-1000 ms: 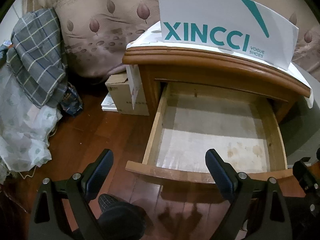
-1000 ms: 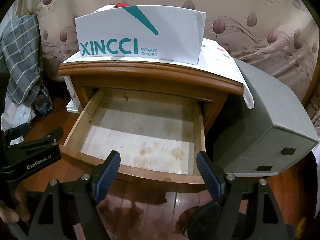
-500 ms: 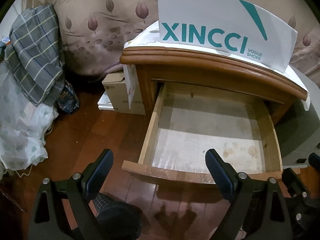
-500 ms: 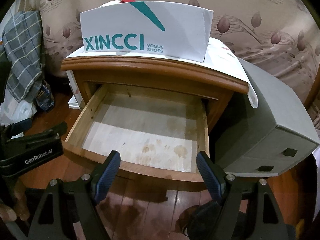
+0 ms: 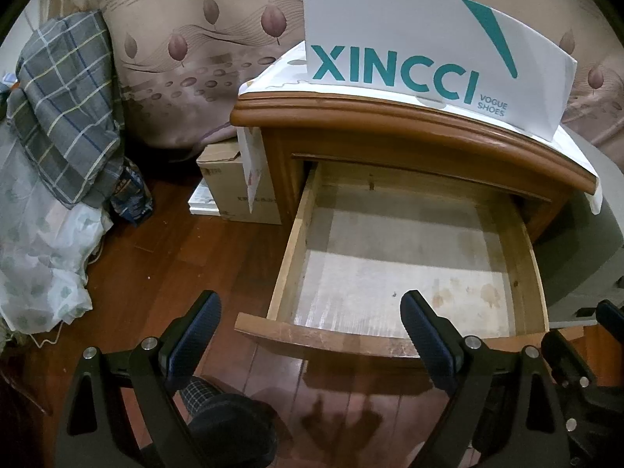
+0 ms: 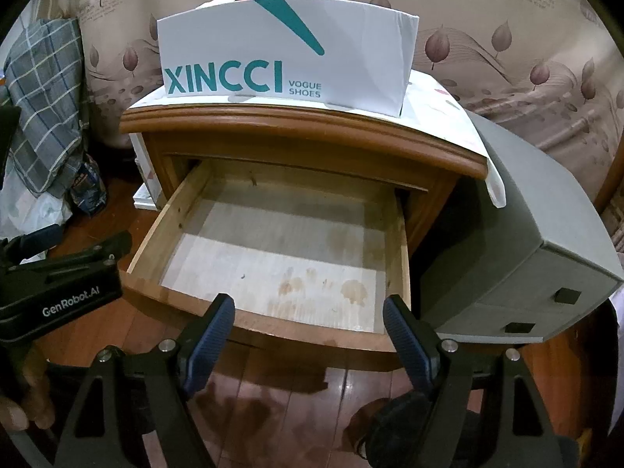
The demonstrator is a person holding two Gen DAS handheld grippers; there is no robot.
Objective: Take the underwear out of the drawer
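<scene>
Underwear cannot be made out in either view; the pulled-out light wooden drawer [image 5: 409, 269] of the brown nightstand [image 5: 390, 121] shows only a stained liner. From the left wrist, the left gripper [image 5: 308, 335] hangs with jaws wide apart, holding nothing, over the dark wooden floor [image 5: 156, 257] before the drawer front. From the right wrist, the right gripper [image 6: 308, 335] is likewise spread and bare above the drawer [image 6: 280, 257], below a white XINCCI shoe box [image 6: 288, 50].

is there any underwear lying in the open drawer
No, the pulled-out drawer shows only its bare, stained wooden bottom.
</scene>
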